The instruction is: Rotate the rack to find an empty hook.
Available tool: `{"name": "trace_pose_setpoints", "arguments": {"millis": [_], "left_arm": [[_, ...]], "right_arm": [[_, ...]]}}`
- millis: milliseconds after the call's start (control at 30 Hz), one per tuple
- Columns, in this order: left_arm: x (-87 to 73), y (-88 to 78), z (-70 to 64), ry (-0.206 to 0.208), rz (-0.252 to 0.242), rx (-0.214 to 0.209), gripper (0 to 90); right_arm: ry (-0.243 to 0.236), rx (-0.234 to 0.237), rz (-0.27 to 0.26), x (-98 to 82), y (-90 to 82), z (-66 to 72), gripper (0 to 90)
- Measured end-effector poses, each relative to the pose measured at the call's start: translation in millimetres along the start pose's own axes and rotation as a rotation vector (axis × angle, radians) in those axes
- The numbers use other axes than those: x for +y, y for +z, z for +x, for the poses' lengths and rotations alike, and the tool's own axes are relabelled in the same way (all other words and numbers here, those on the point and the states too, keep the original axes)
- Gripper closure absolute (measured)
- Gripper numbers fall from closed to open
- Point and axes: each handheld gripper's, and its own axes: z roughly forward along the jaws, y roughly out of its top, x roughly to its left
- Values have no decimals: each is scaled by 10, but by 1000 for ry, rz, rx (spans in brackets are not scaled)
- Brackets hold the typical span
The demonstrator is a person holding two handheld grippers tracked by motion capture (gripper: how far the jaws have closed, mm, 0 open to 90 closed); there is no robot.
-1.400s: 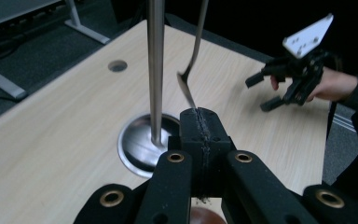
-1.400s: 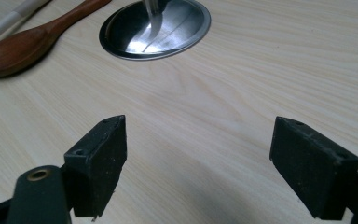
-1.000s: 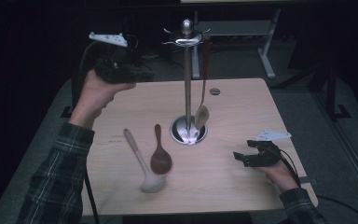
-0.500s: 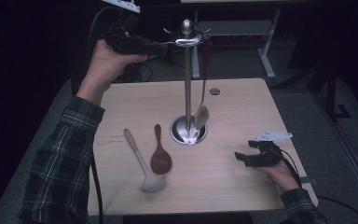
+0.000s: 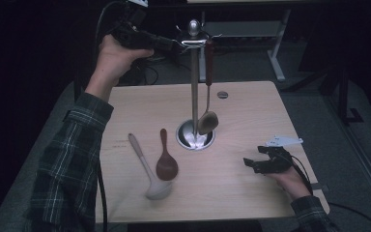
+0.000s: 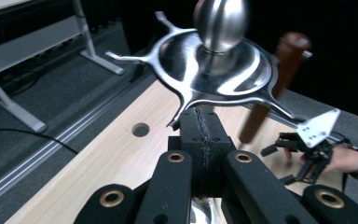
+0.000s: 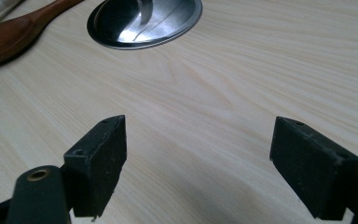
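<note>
A steel utensil stand (image 5: 194, 87) rises from a round base (image 5: 195, 137) at the table's middle. A spoon with a dark handle (image 5: 207, 116) hangs from one of its top hooks. My left gripper (image 5: 174, 46) is held high, level with the hooked crown (image 6: 214, 65). Its jaws are shut, tips (image 6: 200, 116) right at one hook, with nothing visible between them. On the table lie a brown wooden spoon (image 5: 166, 162) and a white ladle (image 5: 147, 169). My right gripper (image 5: 251, 164) rests at the front right, open and empty (image 7: 200, 140).
The wooden table (image 5: 251, 121) has a small round cable hole (image 5: 222, 94) at its far side. Beyond the table stand a white desk frame (image 5: 270, 48) and dark floor. The stand's base (image 7: 144, 21) and the brown spoon (image 7: 14, 32) lie ahead of my right gripper.
My left hand has risen and swung right, from beyond the table's left edge up to the stand's hooked top. The right hand and the utensils have stayed put.
</note>
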Motion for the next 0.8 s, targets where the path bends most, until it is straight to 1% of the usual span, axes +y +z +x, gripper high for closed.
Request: {"name": "trace_pose_setpoints", "arguments": {"millis": [33,167,233,267,367,433,467,500,533,633,700,767,800], "left_arm": [[4,8,12,-1,-1,3,899],[16,48,61,-2,-9,38,899],[15,61,67,-5,-7,30,898],[17,62,41,2,-1,31,898],[20,50,8,9,5,31,898],[25,25,-27,5,4,25,898],[35,-20,-68,1,-5,14,899],[35,-20,-68,1,-5,14,898],[42,-54,-95,3,-11,16,898],[55,-126,-164,-2,-24,-10,898],[66,-162,-219,3,-28,-29,899],[79,-179,-280,7,-32,-42,899],[85,-178,-317,10,-35,-62,898]], "right_arm": [[-1,-1,0,0,-1,2,184],[-2,-2,4,0,3,3,184],[-4,-4,10,-1,10,5,184],[-8,-4,14,-3,15,7,184],[-15,-3,16,-6,21,4,184],[-15,-2,18,-6,25,3,184],[-16,-3,18,-6,27,4,184],[-16,-3,18,-6,27,4,184],[-16,-3,18,-6,26,5,184],[-16,-4,18,-5,27,5,184],[-7,-4,20,-5,28,7,184],[-8,-4,20,-5,29,5,184],[-7,-4,21,-5,30,5,184]]}}
